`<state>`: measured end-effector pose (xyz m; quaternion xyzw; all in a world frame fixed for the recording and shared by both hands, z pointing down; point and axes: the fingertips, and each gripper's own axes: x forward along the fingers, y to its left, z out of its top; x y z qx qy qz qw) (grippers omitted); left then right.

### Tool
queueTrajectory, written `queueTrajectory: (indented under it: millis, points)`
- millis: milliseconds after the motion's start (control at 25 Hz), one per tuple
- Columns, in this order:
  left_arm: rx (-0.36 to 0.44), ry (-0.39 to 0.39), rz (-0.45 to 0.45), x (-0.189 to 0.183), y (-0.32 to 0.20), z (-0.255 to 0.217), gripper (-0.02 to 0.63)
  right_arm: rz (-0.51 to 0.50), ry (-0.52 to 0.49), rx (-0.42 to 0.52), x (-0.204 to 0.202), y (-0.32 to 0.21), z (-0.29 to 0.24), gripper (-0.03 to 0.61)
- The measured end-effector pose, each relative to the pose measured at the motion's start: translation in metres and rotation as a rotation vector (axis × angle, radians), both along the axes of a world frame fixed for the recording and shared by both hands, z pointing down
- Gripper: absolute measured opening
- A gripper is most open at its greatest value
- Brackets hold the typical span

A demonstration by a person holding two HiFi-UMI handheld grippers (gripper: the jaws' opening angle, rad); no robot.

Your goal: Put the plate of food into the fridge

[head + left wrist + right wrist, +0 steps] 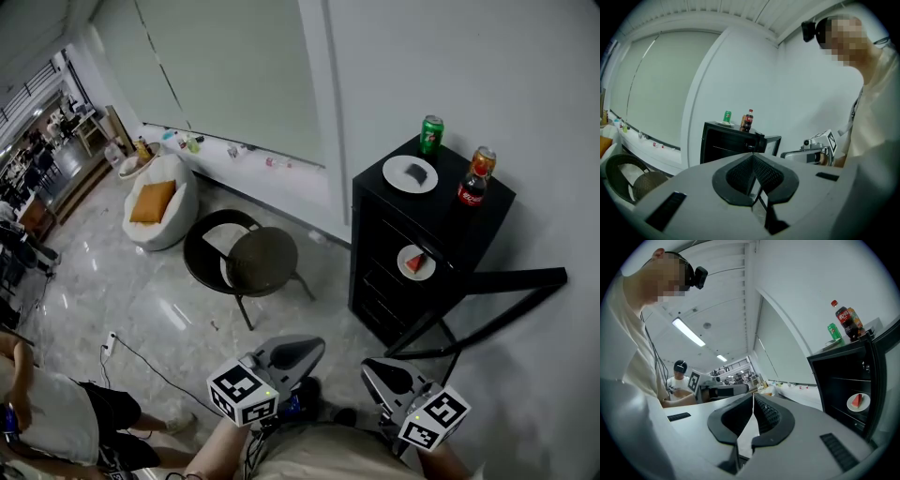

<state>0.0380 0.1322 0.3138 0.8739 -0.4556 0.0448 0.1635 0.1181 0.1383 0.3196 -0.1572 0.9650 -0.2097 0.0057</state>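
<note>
A black mini fridge (403, 253) stands against the white wall, its door (497, 286) swung open to the right. On a shelf inside sits a white plate with a red watermelon slice (416, 262), also visible in the right gripper view (858, 401). A second plate holding a dark piece of food (410, 174) rests on the fridge top. My left gripper (305, 349) and right gripper (380, 373) hang low, close to my body and well short of the fridge. Both are shut with nothing between the jaws, as their own views show for the left gripper (753, 155) and the right gripper (753, 397).
A green can (430, 134), a cola bottle (473, 183) and an orange can (484, 159) stand beside the top plate. Two round dark chairs (246, 258) sit left of the fridge, a white beanbag (159, 202) farther left. A person (47, 412) is at the lower left.
</note>
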Motion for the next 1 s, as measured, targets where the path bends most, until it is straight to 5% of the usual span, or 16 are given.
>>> queueTrajectory:
  millis: [480, 1000]
  points:
    - [0.026, 0.042, 0.055, -0.013, -0.040, 0.001, 0.011, 0.056, 0.063, 0.009, -0.009, -0.035, 0.007, 0.020]
    - [0.064, 0.116, 0.099, -0.091, -0.076, -0.001, 0.011, 0.113, 0.135, 0.022, -0.082, -0.068, 0.002, 0.020]
